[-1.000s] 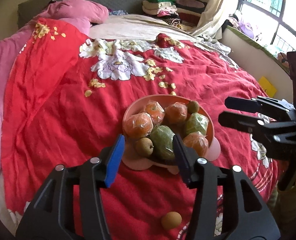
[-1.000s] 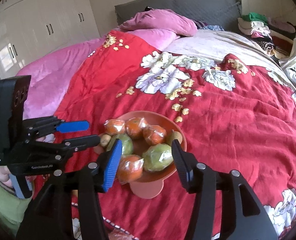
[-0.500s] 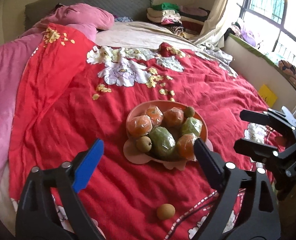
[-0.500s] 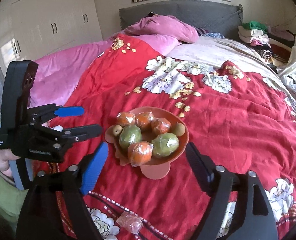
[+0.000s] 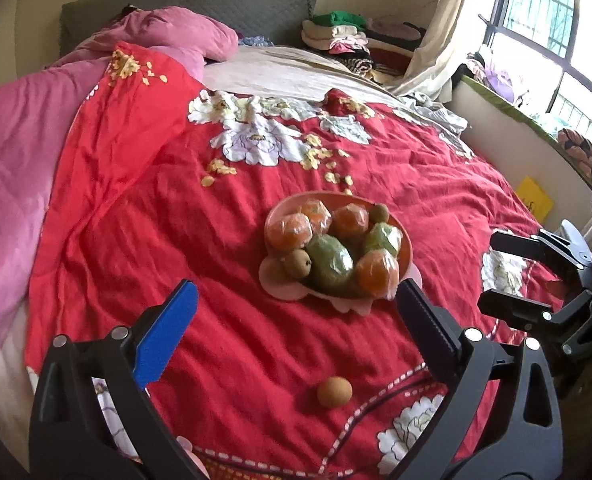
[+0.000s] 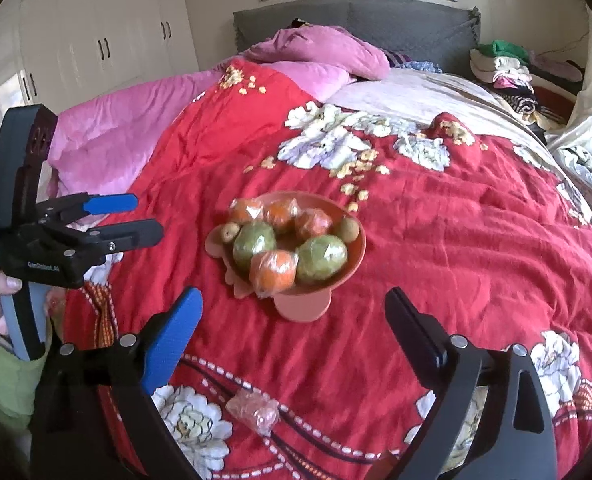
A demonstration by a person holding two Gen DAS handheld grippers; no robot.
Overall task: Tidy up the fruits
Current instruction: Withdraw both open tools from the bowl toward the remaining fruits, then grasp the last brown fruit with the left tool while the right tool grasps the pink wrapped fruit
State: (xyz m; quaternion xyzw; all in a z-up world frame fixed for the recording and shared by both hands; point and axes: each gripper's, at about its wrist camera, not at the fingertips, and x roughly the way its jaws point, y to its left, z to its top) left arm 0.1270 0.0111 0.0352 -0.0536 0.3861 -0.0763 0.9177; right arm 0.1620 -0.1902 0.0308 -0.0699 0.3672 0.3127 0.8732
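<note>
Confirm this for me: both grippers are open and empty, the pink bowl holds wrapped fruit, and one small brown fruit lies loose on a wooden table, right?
Not quite: the small brown fruit lies on the red bedspread, as the left wrist view shows.

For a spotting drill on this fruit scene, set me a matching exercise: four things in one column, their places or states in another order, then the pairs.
Things:
1. loose brown fruit
2. wrapped orange fruit
3. crumpled plastic wrapper
4. left gripper

Places or states:
A. open, holding nothing
B. in the pink pedestal bowl, at its near rim
C. alone on the red quilt, between the left gripper's fingers in the left wrist view
D. on the quilt's border, nearer the right wrist camera than the bowl

Pairs: 1-C, 2-B, 3-D, 4-A
</note>
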